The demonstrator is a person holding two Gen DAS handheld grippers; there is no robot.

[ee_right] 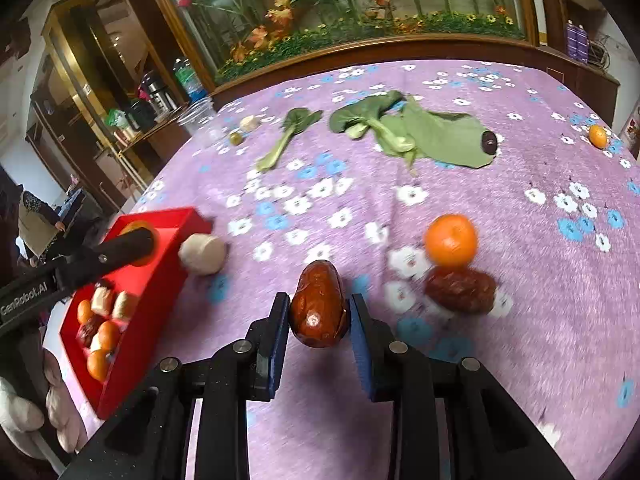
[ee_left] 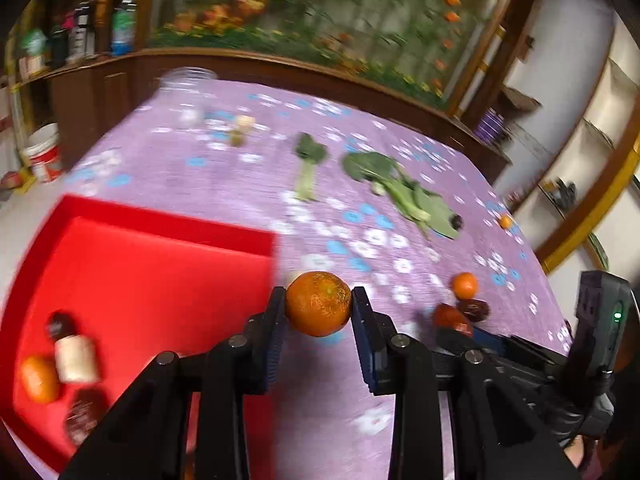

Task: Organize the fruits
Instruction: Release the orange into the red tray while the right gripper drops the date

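Through my left wrist camera, my left gripper (ee_left: 319, 300) is clamped on a tangerine (ee_left: 318, 303), held just right of the red tray (ee_left: 168, 224) and above the purple cloth (ee_left: 248, 184). The tray already holds a few pieces at its near left corner: an orange fruit, a pale chunk and dark dates. Right of the tray another small tangerine (ee_left: 465, 285) waits on the cloth.

Through my right wrist camera, my right gripper (ee_right: 319, 312) pinches a glossy red date (ee_right: 318, 306), well right of the tray (ee_right: 136, 280). Still loose on the cloth: an orange (ee_right: 451, 241) touching a wrinkled date (ee_right: 460, 289), a pale chunk (ee_right: 203, 254) beside the tray's corner, and a far orange (ee_right: 597, 135). I judge the sorting roughly half done.
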